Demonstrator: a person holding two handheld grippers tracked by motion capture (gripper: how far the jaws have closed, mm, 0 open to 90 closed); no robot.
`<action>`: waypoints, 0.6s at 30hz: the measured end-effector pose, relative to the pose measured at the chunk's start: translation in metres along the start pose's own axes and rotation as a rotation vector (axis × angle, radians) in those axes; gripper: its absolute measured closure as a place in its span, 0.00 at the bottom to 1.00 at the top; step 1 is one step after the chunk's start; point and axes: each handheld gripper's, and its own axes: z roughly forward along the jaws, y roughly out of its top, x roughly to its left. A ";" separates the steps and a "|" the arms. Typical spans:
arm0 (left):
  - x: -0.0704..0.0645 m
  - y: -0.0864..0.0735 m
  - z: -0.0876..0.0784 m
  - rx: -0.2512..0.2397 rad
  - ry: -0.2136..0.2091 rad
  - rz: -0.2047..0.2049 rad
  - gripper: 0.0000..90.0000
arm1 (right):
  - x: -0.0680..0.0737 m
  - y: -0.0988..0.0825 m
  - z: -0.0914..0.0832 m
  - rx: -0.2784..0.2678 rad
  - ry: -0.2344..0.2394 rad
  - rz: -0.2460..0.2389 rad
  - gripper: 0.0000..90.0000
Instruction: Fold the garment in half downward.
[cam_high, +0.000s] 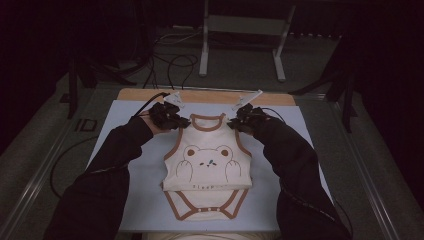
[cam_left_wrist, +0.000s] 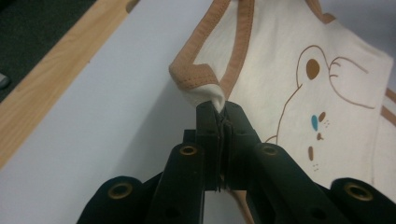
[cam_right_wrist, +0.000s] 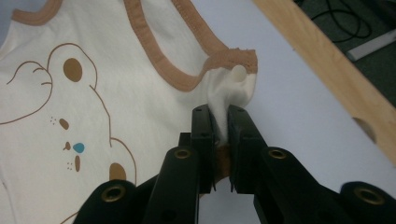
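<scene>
Each hand-held gripper (cam_high: 181, 121) (cam_high: 231, 123) pinches a bodysuit (cam_high: 207, 165) shoulder near the mat's (cam_high: 125, 112) far edge.

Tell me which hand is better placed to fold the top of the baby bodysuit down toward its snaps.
Neither alone, probably. The left gripper is shut on one shoulder strap of the bodysuit, and the right gripper is shut on the other. Both sit level at the neckline, so folding with both together looks best.
</scene>
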 end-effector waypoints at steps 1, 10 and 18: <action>0.000 0.001 -0.002 -0.004 0.001 0.002 0.97 | -0.001 0.001 -0.002 -0.001 -0.001 -0.003 0.92; 0.003 0.012 -0.017 -0.024 0.029 0.017 0.97 | -0.004 0.014 -0.011 -0.016 -0.041 -0.010 0.92; 0.006 0.022 -0.030 -0.041 0.055 0.023 0.97 | -0.010 0.026 -0.019 -0.038 -0.076 -0.022 0.92</action>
